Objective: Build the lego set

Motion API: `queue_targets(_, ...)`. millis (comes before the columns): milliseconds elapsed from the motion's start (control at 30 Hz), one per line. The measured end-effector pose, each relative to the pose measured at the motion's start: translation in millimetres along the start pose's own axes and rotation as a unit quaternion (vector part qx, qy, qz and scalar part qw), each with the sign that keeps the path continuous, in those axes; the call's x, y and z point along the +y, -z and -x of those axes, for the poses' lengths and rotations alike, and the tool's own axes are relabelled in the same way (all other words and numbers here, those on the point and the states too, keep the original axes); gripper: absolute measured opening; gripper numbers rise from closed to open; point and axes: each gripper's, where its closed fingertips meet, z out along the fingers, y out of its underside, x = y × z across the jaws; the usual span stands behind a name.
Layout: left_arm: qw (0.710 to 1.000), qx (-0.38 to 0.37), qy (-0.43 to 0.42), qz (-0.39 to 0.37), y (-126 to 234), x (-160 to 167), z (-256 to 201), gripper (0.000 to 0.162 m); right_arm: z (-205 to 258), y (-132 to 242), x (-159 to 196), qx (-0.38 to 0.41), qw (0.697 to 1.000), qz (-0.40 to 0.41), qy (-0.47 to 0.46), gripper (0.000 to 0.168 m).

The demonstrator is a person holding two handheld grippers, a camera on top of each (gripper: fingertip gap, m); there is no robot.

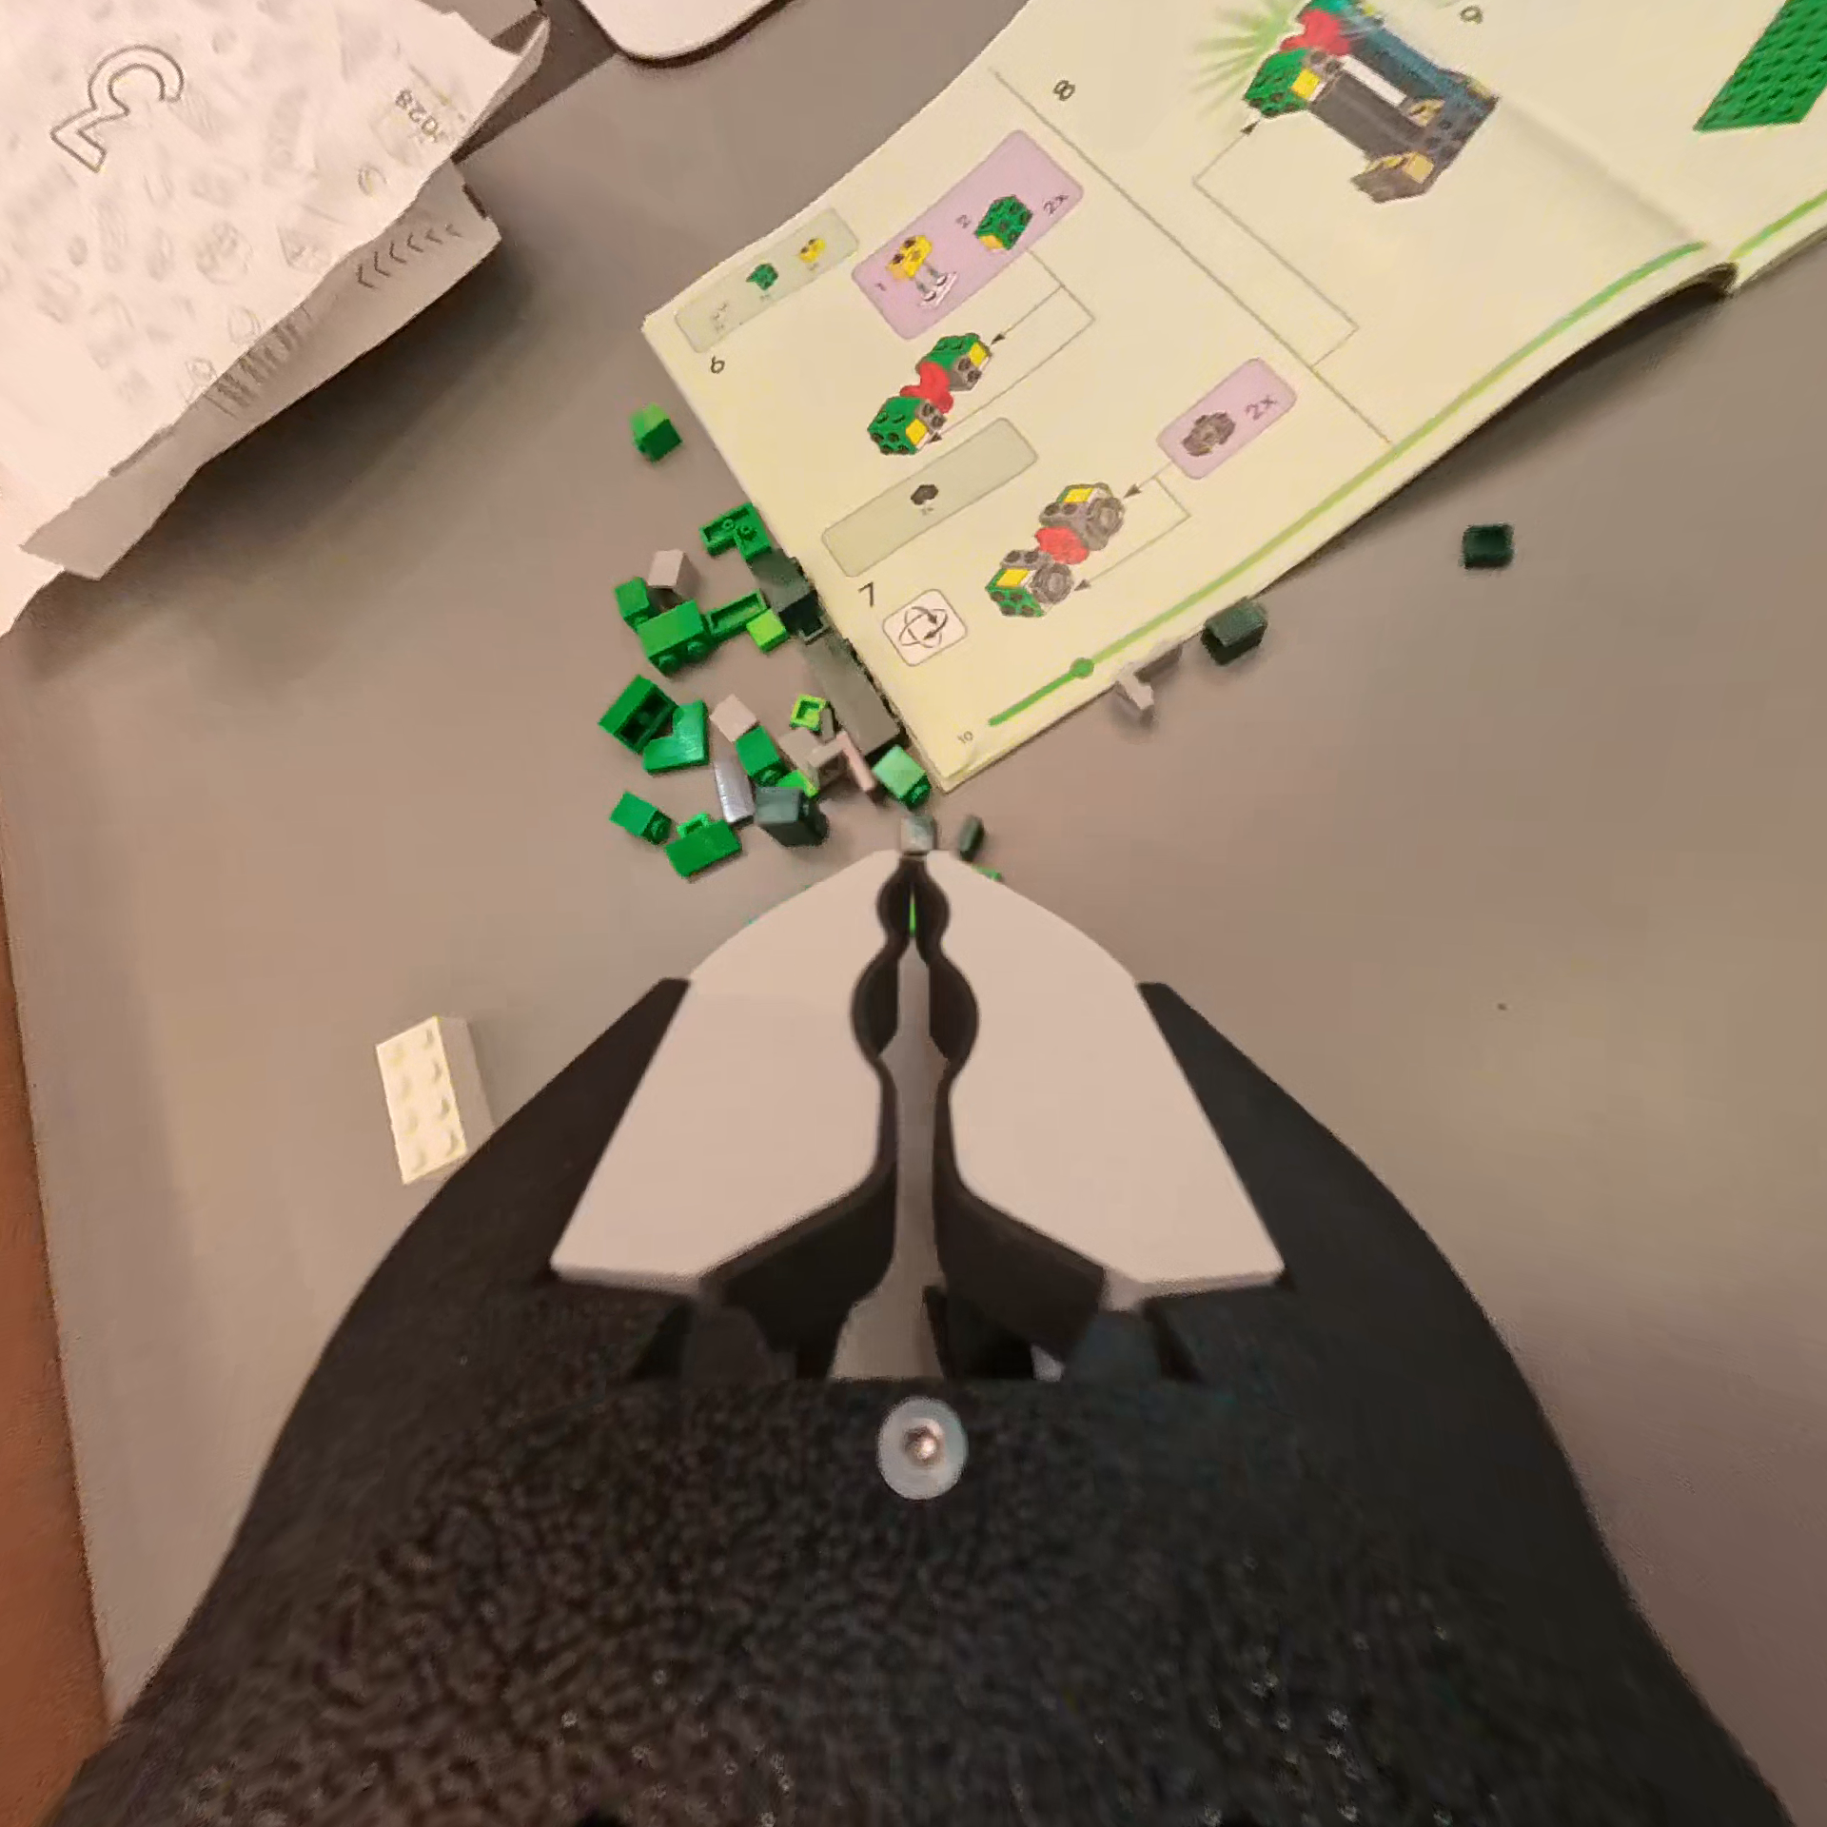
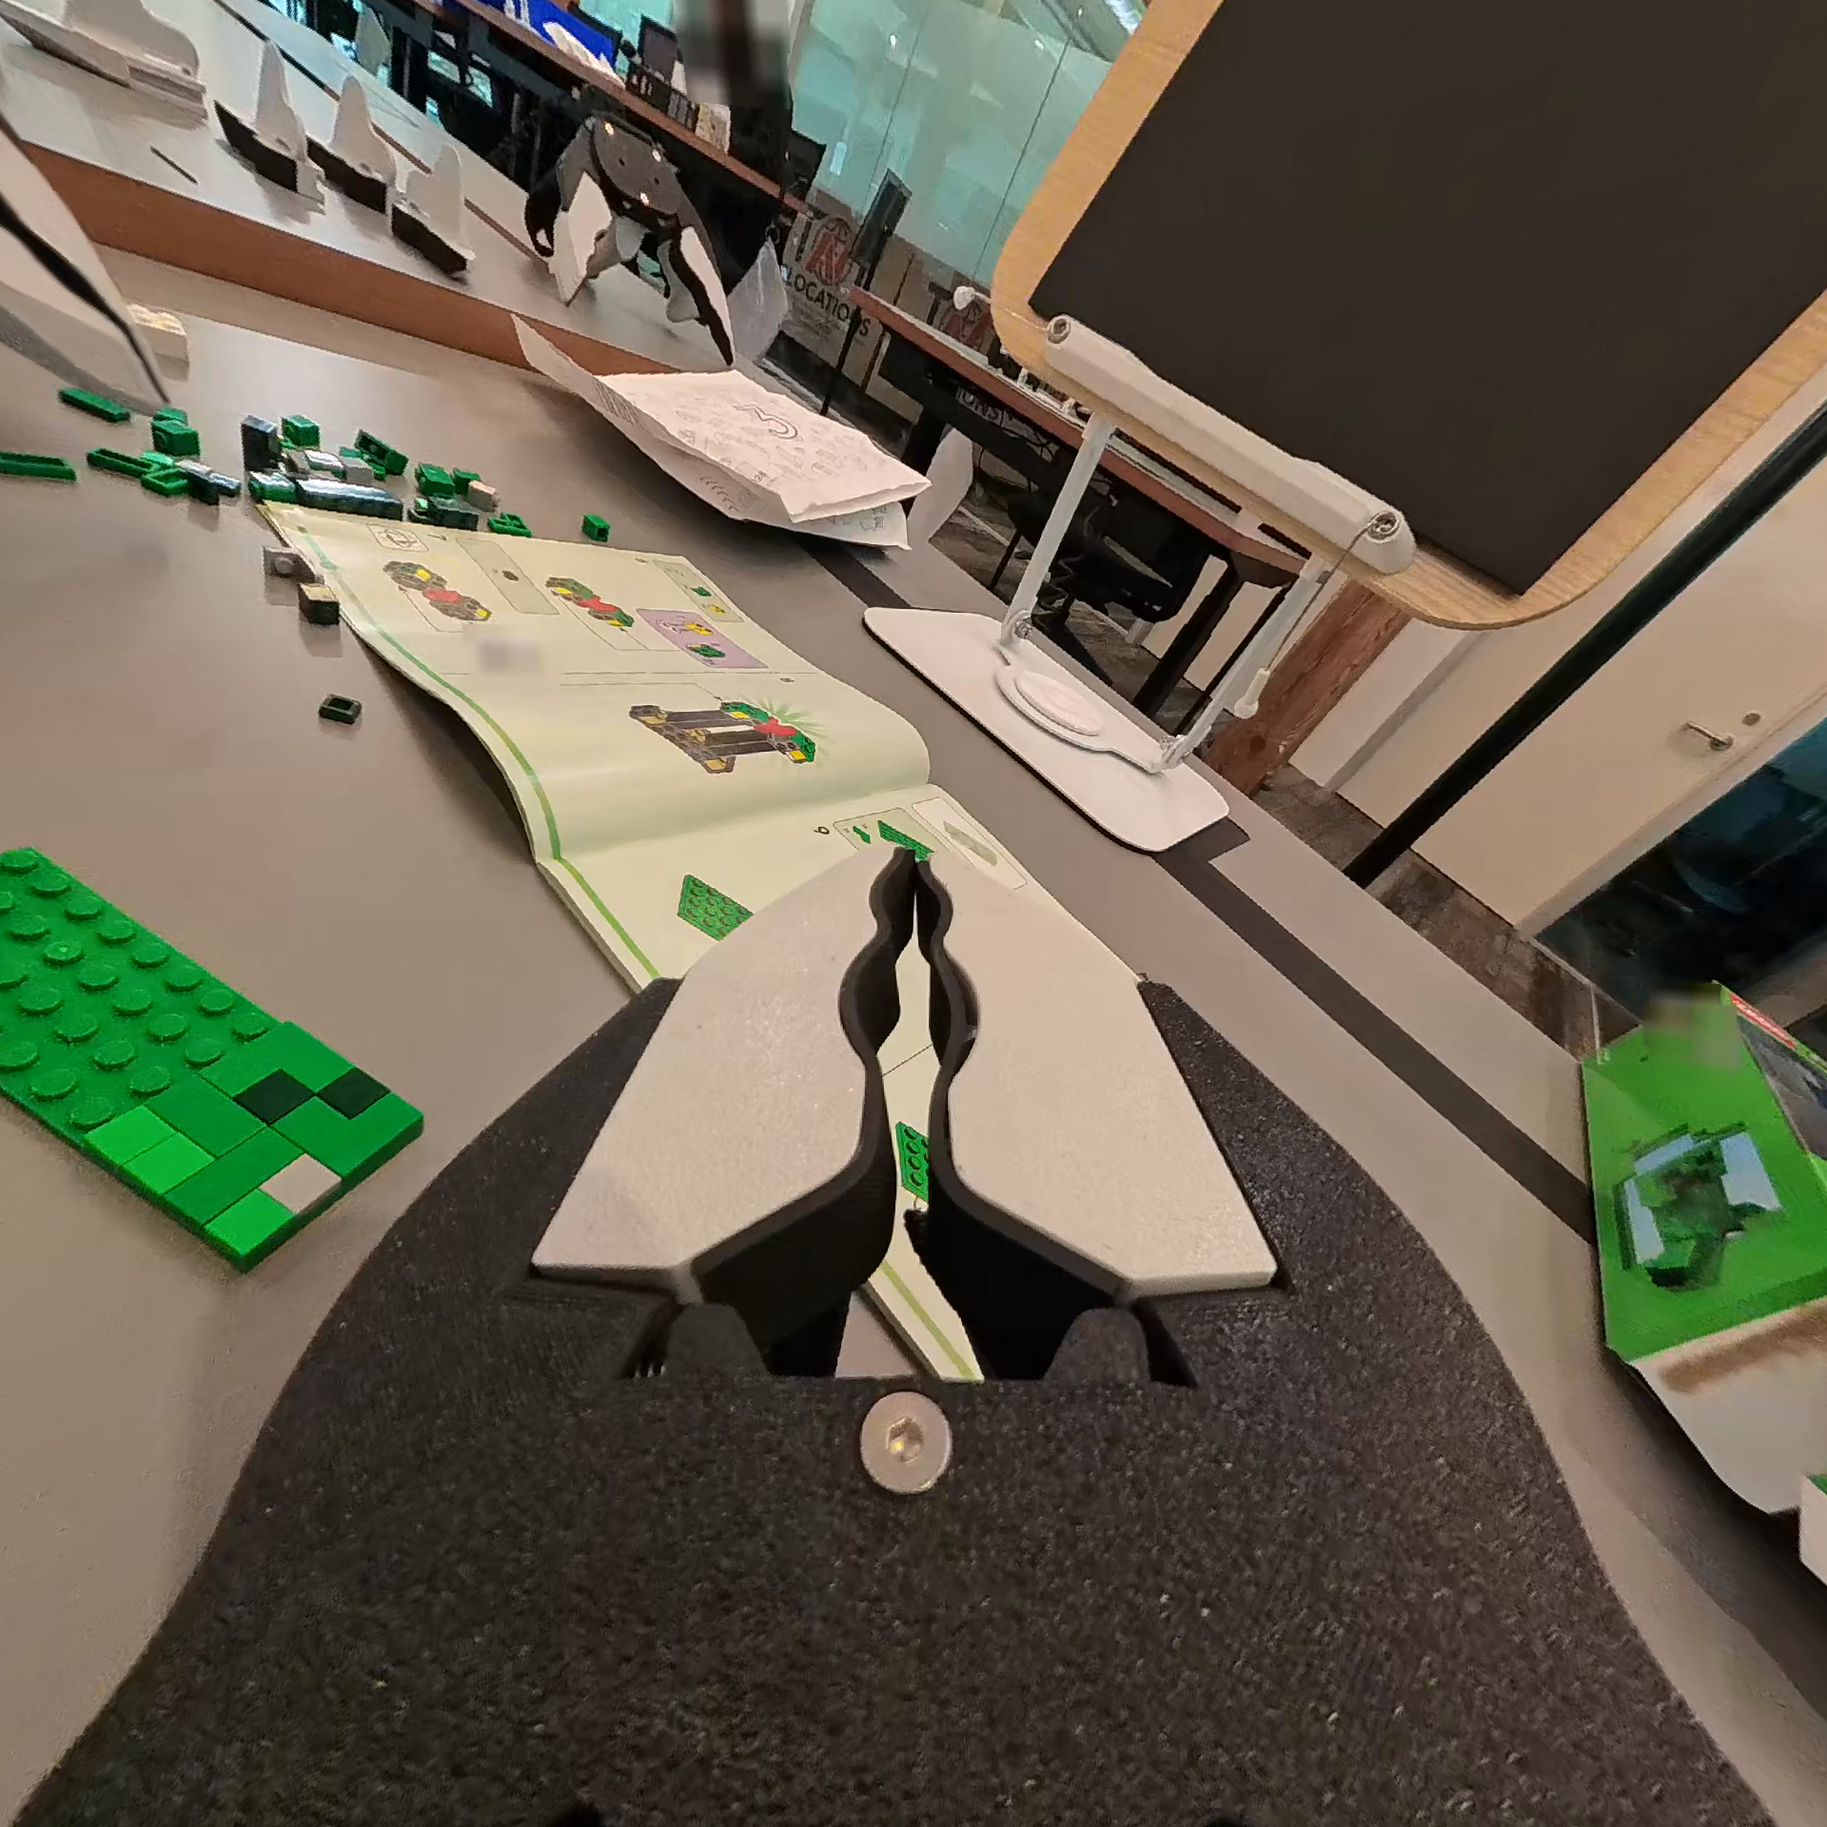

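Observation:
My left gripper [image 1: 912, 862] points down at the grey table [image 1: 1384, 989], its tips shut on a small grey piece [image 1: 917, 833] that sticks out just past them. It is at the near edge of a pile of green, dark green and grey pieces [image 1: 692, 682] beside the open instruction booklet [image 1: 1137, 326]. My right gripper [image 2: 914, 865] is shut, with nothing visible between its tips, and hovers over the booklet's [image 2: 633, 732] near page. A green baseplate [image 2: 119, 999] with flat green, dark and white tiles on its near end lies to its left.
A white brick [image 1: 432, 1097] lies left of the left gripper. Stray dark green pieces [image 1: 1486, 545] [image 1: 1234, 629] lie right of the booklet. A torn paper bag [image 1: 198, 247] is at far left. A white stand base [image 2: 1068, 732] and the set's box [image 2: 1710, 1186] are to the right. About 30 centimeters separates my left fingertips from my right.

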Motion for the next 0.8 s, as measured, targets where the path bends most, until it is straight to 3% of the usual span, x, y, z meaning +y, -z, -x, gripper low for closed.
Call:
queue_targets(400,0.997,0.030,-0.021,0.063,-17.4,9.2,-7.2,0.000,1.7,-0.7,0.2,-0.005,1.000,0.002,0.004,0.000)
queue_targets(700,0.989,0.039,-0.038,0.139,-1.8,27.4,2.5,0.000,2.6,-1.3,0.6,-0.007,1.000,0.004,0.005,0.000)
queue_targets(800,0.996,0.034,-0.028,0.081,6.5,11.8,8.1,0.000,2.9,-1.6,0.8,-0.008,1.000,0.004,0.006,0.000)
